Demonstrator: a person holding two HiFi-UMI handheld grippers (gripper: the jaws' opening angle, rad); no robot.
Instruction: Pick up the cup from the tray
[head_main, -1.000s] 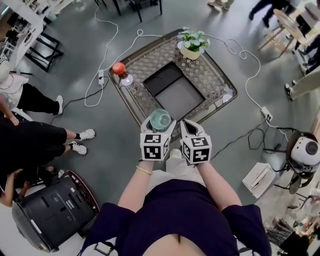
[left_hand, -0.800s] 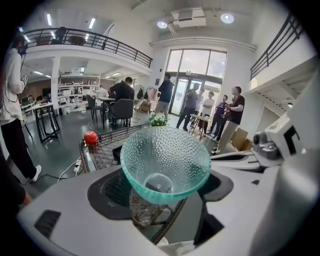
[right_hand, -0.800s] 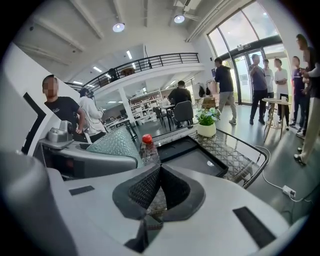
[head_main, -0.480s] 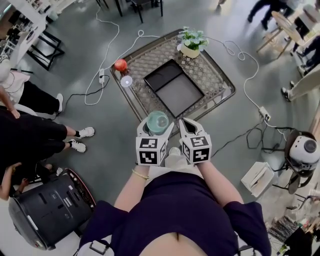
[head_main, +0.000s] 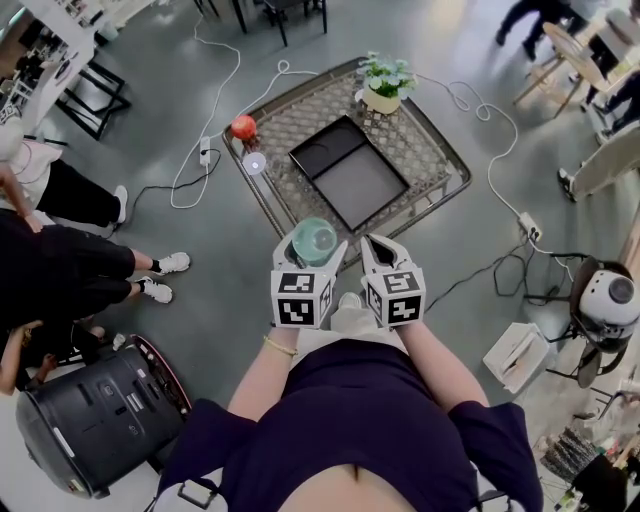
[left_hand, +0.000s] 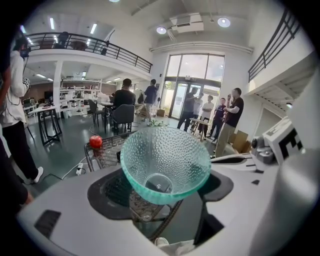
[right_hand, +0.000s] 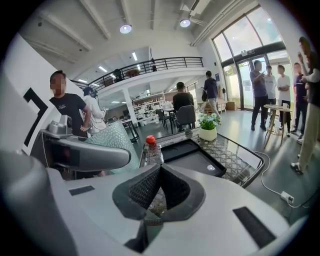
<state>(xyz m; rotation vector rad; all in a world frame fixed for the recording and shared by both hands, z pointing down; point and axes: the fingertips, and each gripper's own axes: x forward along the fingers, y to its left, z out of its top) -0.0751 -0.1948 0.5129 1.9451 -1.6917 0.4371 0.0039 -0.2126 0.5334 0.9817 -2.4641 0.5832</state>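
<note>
While aloft, cup (head_main: 318, 237) in left gripper (head_main: 312, 250).

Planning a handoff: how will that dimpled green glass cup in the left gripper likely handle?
The dimpled green-tinted glass cup looks rigid, probably breakable if dropped. Its flared cone could slip or tilt in the left hand-held gripper.

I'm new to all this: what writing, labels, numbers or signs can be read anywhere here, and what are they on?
No words, brands or numbers can be read in any view.
Left marker cube and right marker cube: black-and-white square patterns only, no letters.
Cup and tray: no print visible.
</note>
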